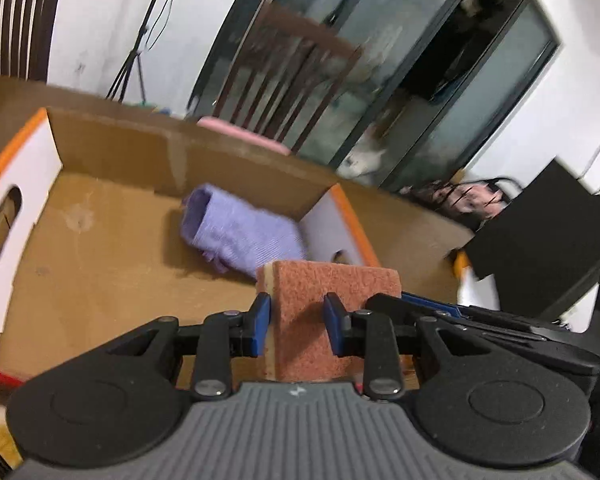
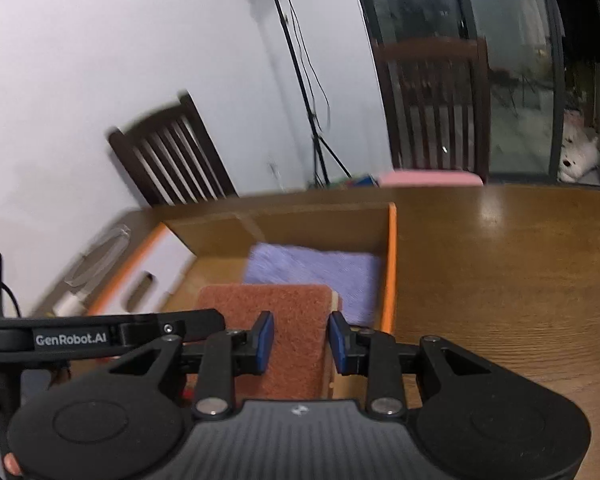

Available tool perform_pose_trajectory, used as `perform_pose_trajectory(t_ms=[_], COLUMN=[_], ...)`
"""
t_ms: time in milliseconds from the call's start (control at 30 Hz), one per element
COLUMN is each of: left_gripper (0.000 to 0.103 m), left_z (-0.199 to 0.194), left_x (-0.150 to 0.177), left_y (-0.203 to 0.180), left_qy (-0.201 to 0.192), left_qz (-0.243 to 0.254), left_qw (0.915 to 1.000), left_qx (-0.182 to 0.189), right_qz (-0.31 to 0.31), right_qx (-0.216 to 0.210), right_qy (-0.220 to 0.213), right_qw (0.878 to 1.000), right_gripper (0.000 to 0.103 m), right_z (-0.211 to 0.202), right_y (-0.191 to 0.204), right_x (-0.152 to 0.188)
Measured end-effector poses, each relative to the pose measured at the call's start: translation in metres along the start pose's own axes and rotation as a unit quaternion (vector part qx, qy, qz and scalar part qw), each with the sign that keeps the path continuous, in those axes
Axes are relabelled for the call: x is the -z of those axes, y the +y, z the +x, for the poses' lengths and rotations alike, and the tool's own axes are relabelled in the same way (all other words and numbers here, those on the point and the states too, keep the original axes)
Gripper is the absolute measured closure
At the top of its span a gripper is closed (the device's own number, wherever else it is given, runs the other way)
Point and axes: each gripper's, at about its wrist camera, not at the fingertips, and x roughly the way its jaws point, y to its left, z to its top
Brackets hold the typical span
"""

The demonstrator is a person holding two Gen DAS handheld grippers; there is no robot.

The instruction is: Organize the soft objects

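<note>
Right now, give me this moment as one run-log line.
left gripper: shut on sponge | right gripper: shut on same sponge | purple cloth: in cardboard box | sponge: over box

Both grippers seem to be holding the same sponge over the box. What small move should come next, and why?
Probably lower the sponge to the cardboard box floor beside the purple cloth, then open. The left gripper and right gripper both pinch it above the box floor, and bare floor shows left of the cloth.

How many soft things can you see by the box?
2: a purple cloth lying inside the cardboard box, and a scrubby sponge gripped by both the left gripper and right gripper. More may be hidden.
</note>
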Motion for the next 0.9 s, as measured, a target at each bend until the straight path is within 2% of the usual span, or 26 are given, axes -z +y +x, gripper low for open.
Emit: perform_pose_trajectory(t_ms=[133, 167, 200, 233, 333, 467, 533, 567, 733, 900], left_gripper=[0.071, 0.070, 0.068, 0.065, 0.056, 0.050, 0.035, 0.033, 0.019, 0.009], left_z=[0.024, 0.025, 0.024, 0.022, 0.005, -0.043, -0.070, -0.088, -0.170, -0.242], left_x=[0.008, 0.009, 0.012, 0.012, 0.013, 0.018, 0.026, 0.033, 0.084, 0.147], left_y=[0.006, 0.006, 0.005, 0.003, 0.000, -0.007, -0.013, -0.016, -0.027, -0.034], left_qy=[0.041, 0.041, 0.038, 0.035, 0.019, -0.022, -0.048, -0.065, -0.137, -0.203], left_qz=[0.010, 0.022, 0.032, 0.041, 0.057, 0.088, 0.112, 0.124, 0.161, 0.169], left_qw=[0.9990, 0.9988, 0.9986, 0.9982, 0.9973, 0.9938, 0.9891, 0.9860, 0.9693, 0.9533], left_qx=[-0.015, -0.014, -0.016, -0.025, -0.041, -0.064, -0.082, -0.091, -0.125, -0.146], right_qz=[-0.021, -0.033, -0.047, -0.058, -0.069, -0.075, -0.080, -0.083, -0.107, -0.145], right_qx=[0.033, 0.042, 0.051, 0.060, 0.062, 0.058, 0.056, 0.056, 0.051, 0.045], right_qy=[0.034, 0.031, 0.027, 0.023, 0.009, -0.021, -0.038, -0.047, -0.102, -0.168], right_qw=[0.999, 0.998, 0.997, 0.996, 0.996, 0.995, 0.994, 0.994, 0.988, 0.974], right_gripper=[0.073, 0.072, 0.066, 0.066, 0.056, 0.053, 0.047, 0.045, 0.035, 0.019], right_z=[0.029, 0.031, 0.030, 0.028, 0.018, -0.015, -0.040, -0.050, -0.118, -0.183], right_y=[-0.001, 0.001, 0.005, 0.010, 0.014, 0.019, 0.024, 0.028, 0.048, 0.074], right_x=[0.010, 0.013, 0.016, 0.019, 0.019, 0.014, 0.015, 0.015, 0.039, 0.088])
